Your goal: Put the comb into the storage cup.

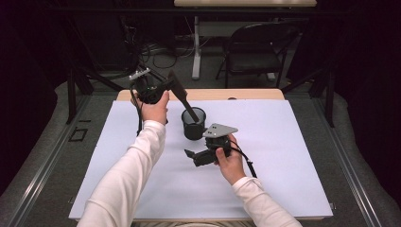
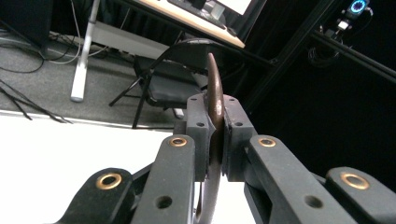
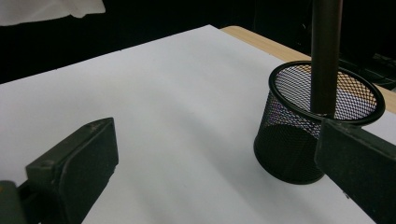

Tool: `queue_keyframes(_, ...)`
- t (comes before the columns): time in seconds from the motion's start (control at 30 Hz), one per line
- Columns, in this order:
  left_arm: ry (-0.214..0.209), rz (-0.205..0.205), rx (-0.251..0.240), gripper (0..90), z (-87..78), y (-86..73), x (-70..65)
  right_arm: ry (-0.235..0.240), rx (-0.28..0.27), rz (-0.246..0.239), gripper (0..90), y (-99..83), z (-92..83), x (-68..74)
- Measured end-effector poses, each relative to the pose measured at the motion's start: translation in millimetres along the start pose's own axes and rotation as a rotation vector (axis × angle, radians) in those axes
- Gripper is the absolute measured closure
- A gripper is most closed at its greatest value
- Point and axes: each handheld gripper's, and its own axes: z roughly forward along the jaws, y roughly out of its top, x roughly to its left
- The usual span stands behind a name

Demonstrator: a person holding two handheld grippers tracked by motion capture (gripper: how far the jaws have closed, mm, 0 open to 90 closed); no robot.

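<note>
Two grippers: left gripper (image 1: 171, 84) clamps a brown spatula (image 2: 215, 100) over mesh cup (image 1: 194, 123); right gripper (image 1: 190, 155) gapes empty

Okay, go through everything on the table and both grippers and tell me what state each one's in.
Left gripper: shut on the dark utensil, raised above the table.
Dark utensil: tilted, lower end inside the mesh cup.
Mesh cup: upright on the white sheet, holding only the utensil's end.
Right gripper: open, holding nothing, beside the cup.
White sheet: flat on the table.

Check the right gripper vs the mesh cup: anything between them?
Nothing. In the right gripper view, bare white sheet separates the open right gripper from the mesh cup.
</note>
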Motion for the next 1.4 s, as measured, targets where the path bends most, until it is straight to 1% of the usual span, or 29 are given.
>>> queue_keyframes(0.37,0.013,-0.009,0.019,84.3,7.1,-8.9,4.8,0.007,0.004,0.0,0.0,-0.5,0.1,-0.9)
queue_keyframes(0.4,0.012,-0.014,0.019,84.3,8.0,-9.9,4.7,0.008,0.006,0.001,0.0,-0.5,0.1,-1.0)
queue_keyframes(0.67,0.012,-0.01,0.034,84.3,12.9,-15.6,6.4,0.015,0.008,0.002,0.0,-1.1,-0.1,-2.4)
queue_keyframes(0.7,0.012,-0.016,0.036,84.4,13.2,-16.0,6.2,0.016,0.008,0.001,0.0,-1.0,0.0,-2.5)
queue_keyframes(0.8,0.014,-0.018,0.041,84.3,14.0,-17.1,6.9,0.017,0.006,0.001,0.0,-1.0,0.6,-3.5)
queue_keyframes(0.9,0.012,-0.027,0.038,84.3,15.4,-18.7,8.1,0.012,0.008,-0.006,0.0,-1.3,0.9,-5.3)
queue_keyframes(1.0,0.011,-0.031,0.042,84.3,17.0,-20.4,9.1,-0.006,0.005,-0.01,0.0,-0.4,-2.0,-9.2)
queue_keyframes(1.2,0.015,-0.039,0.054,84.3,20.8,-25.0,11.2,-0.025,-0.039,0.043,0.0,6.5,-16.9,-23.5)
queue_keyframes(1.27,0.014,-0.041,0.056,84.3,21.7,-25.6,11.5,-0.035,-0.055,0.053,0.0,8.4,-21.7,-27.7)
queue_keyframes(1.4,0.018,-0.039,0.059,84.3,23.4,-26.7,12.6,-0.047,-0.073,0.07,0.0,10.5,-28.2,-33.9)
